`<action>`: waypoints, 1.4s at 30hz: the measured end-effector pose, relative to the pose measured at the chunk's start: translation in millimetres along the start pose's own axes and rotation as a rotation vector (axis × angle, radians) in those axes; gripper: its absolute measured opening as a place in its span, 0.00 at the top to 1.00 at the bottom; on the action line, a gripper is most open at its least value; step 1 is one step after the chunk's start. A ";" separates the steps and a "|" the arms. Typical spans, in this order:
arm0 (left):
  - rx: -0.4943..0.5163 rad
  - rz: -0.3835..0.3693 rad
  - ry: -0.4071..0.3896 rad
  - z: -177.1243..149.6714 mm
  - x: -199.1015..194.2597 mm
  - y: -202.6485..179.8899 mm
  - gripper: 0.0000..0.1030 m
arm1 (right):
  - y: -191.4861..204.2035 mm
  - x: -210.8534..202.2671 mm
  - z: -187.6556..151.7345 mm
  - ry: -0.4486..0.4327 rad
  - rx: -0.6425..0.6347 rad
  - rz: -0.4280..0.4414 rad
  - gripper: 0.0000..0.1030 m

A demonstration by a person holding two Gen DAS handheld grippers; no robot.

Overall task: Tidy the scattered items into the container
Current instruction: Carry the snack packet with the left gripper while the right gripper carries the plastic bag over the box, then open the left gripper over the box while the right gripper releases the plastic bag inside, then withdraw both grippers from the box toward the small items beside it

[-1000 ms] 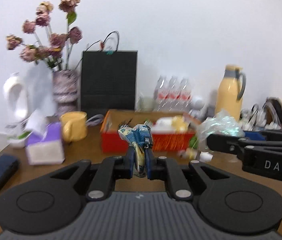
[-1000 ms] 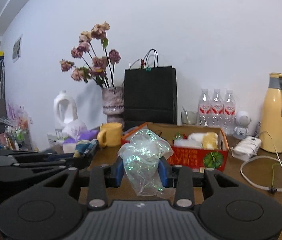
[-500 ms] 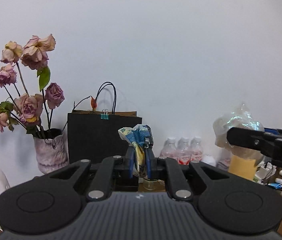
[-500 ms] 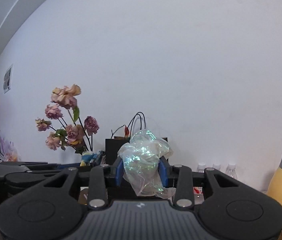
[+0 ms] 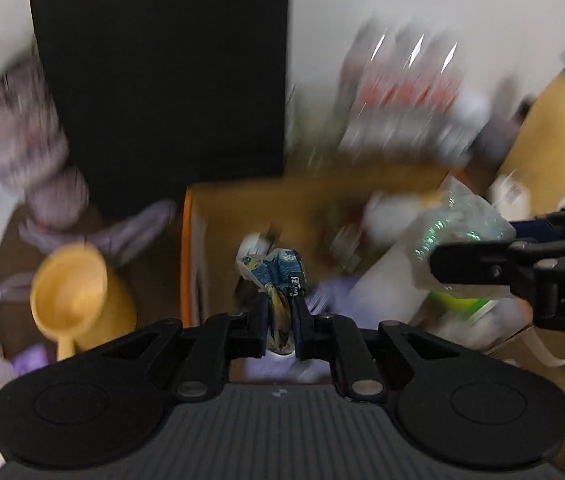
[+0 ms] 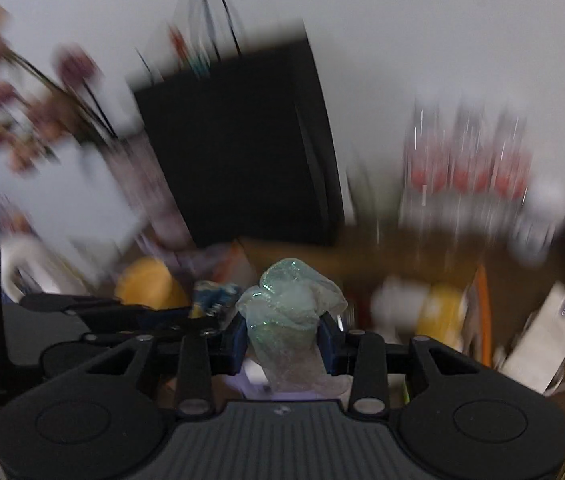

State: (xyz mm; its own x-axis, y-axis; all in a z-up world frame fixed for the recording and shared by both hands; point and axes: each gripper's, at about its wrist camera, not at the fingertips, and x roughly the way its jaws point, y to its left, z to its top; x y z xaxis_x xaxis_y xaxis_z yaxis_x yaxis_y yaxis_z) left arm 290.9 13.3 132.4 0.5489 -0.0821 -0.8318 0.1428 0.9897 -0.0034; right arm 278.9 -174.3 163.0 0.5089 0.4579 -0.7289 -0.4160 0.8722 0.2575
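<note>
My left gripper (image 5: 280, 316) is shut on a crumpled blue and yellow wrapper (image 5: 278, 272) and hangs over the open orange-red cardboard box (image 5: 190, 240). My right gripper (image 6: 284, 328) is shut on a crumpled clear iridescent plastic bag (image 6: 290, 312), also above the box (image 6: 482, 320). In the left wrist view the right gripper's fingers (image 5: 482, 268) and its bag (image 5: 458, 224) show at the right. In the right wrist view the left gripper (image 6: 206, 312) with its wrapper (image 6: 214, 296) sits just to the left. The box holds several blurred white and yellow items.
Both views are motion-blurred. A yellow mug (image 5: 78, 300) stands left of the box, a vase (image 5: 30, 148) and a black paper bag (image 5: 162, 80) behind it. Water bottles (image 5: 402, 92) and a yellow thermos (image 5: 550, 120) stand at the back right.
Both grippers have tilted down and moved forward from facing the wall to hanging over the box, each still holding its item.
</note>
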 end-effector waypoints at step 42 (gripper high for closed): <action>-0.032 0.149 -0.446 -34.0 -78.5 -19.2 0.00 | -4.6 -23.3 -30.4 -0.147 -0.114 -0.271 0.11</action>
State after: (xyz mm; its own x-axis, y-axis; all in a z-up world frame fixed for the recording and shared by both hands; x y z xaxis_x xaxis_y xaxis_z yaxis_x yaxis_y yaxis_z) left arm 217.0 4.6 179.0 0.8626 0.0259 -0.5052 0.0142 0.9971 0.0753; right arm 246.1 -194.2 159.5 0.7125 0.2386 -0.6598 -0.3278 0.9447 -0.0124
